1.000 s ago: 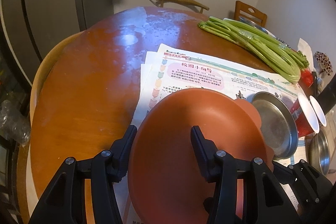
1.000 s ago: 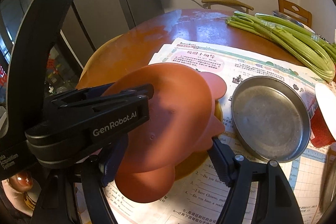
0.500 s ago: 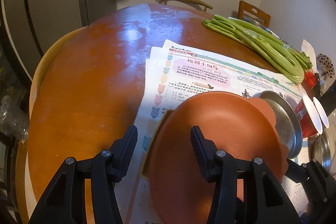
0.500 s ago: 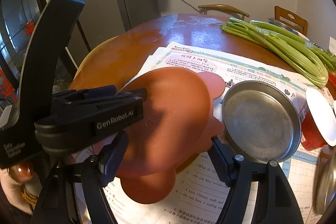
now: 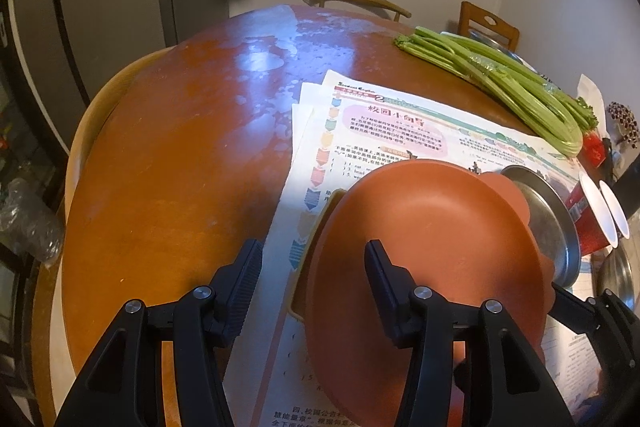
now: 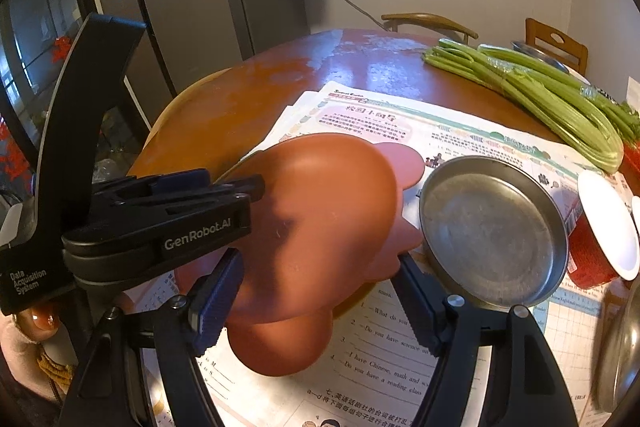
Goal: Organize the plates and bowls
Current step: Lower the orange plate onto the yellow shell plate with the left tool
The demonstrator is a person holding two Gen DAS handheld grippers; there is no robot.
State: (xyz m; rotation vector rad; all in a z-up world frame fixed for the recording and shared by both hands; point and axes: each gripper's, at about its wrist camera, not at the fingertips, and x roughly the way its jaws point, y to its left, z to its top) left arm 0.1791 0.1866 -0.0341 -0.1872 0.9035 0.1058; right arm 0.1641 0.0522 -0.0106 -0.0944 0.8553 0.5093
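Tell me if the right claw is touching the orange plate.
Touching. In the right wrist view the orange plate sits inside the right claw, its edges pressed against both fingers.

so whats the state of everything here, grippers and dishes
left gripper: open, one finger over the orange plate
right gripper: shut on the orange plate
orange plate: empty, tilted, held over the yellow dish
yellow dish: on the paper, mostly covered
steel dish: empty, upright on the paper
red cup: on its side, empty
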